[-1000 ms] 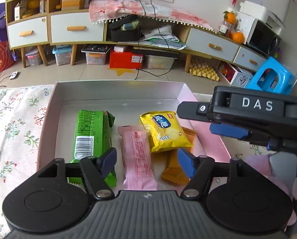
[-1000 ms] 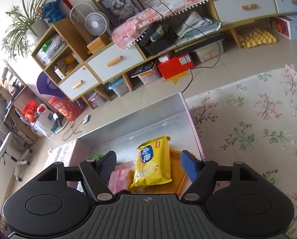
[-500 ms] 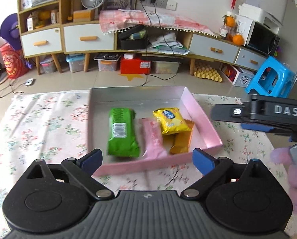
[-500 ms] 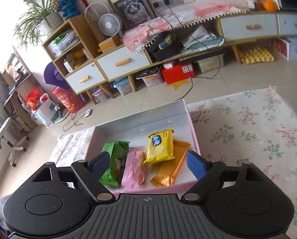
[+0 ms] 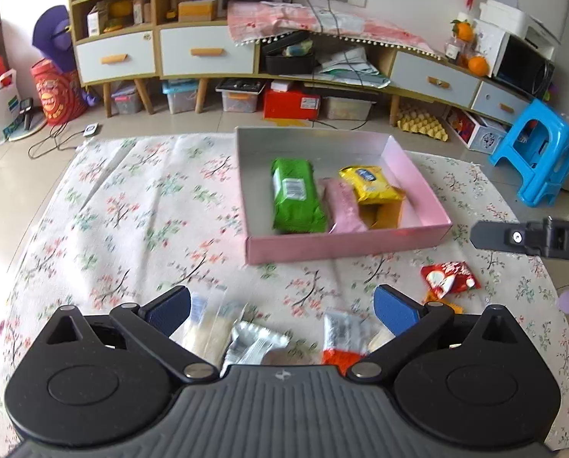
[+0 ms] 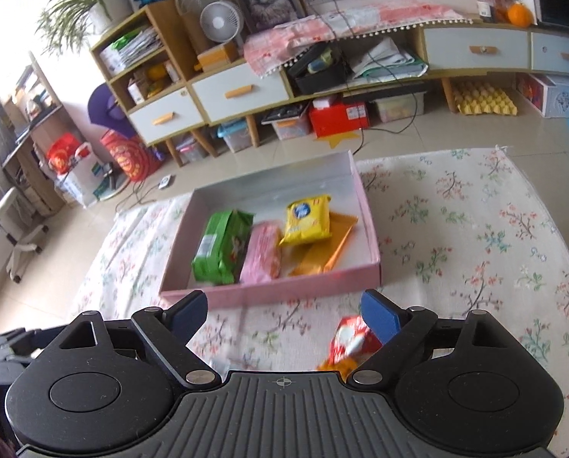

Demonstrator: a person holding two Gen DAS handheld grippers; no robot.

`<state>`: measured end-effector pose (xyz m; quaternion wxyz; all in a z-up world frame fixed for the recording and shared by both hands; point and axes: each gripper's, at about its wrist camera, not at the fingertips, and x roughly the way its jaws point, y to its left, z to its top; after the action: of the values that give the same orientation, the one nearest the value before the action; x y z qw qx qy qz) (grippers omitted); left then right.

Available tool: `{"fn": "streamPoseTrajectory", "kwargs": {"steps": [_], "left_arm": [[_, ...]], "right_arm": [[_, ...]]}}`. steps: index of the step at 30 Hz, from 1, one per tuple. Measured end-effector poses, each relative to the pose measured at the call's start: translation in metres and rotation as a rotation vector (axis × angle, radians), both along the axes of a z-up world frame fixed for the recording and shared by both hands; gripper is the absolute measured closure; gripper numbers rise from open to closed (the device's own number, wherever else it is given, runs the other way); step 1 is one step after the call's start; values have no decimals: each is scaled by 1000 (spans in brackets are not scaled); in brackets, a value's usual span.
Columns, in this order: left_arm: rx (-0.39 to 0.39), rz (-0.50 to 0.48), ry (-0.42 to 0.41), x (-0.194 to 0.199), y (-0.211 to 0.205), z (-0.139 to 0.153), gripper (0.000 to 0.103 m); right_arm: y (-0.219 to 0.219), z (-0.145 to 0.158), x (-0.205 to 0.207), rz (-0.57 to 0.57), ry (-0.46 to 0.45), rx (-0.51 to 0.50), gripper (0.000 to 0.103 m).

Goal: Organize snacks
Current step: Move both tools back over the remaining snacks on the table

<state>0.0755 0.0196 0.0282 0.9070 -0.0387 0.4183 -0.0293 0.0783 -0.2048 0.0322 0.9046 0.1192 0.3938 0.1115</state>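
A pink box on the floral cloth holds a green pack, a pink pack, a yellow pack and an orange pack. My left gripper hovers in front of the box, jaws opening, nothing gripped; a silver packet and a white-and-orange packet lie below it. My right gripper is also opening and empty, above a red-and-white packet.
The floral cloth covers the low surface and ends at tiled floor on the left and far side. A clear packet lies by the left finger. A blue stool stands at the right; cabinets and storage boxes line the far wall.
Both grippers have drawn back and up from the box and their jaws have widened. The box now looks smaller, and loose packets on the cloth have come into view.
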Motion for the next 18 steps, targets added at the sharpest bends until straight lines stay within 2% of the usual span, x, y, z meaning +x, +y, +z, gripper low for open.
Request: {"fn": "streamPoseTrajectory", "kwargs": {"steps": [4, 6, 10, 15, 18], "left_arm": [[2, 4, -8, -11, 10, -13, 1], [-6, 3, 14, -14, 16, -20, 1], [-37, 3, 36, -24, 30, -29, 1], [27, -51, 3, -45, 42, -41, 1], [37, -92, -7, -54, 50, -47, 2]], "right_arm": [[4, -17, -13, 40, -4, -8, 13], [8, -24, -16, 65, 12, -44, 13], [15, -34, -24, 128, -11, -110, 13], [16, -49, -37, 193, -28, -162, 13], [17, -56, -46, 229, -42, -182, 13]]}}
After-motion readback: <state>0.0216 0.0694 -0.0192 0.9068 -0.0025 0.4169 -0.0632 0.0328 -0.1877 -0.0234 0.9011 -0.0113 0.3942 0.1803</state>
